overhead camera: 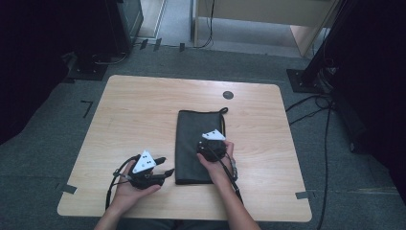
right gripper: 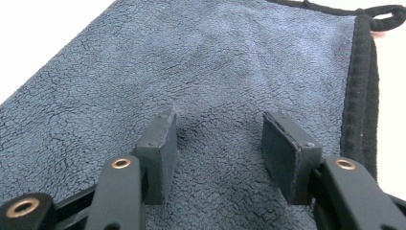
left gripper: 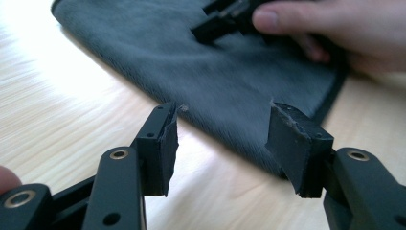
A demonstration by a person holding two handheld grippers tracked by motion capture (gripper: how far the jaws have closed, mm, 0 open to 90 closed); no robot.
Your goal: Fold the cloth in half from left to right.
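while one towel (overhead camera: 194, 143) lies folded, two grippers hover with jaws apart.

Dim, soft overhead light leaves the high view murky, its corners sinking to black around the pale table (overhead camera: 143, 110). In the left gripper view the tabletop blows out to white glare at upper left, and the grey cloth (left gripper: 230, 81) smears with blur. The right gripper view renders the cloth's nap crisply, with white glare at its corners.
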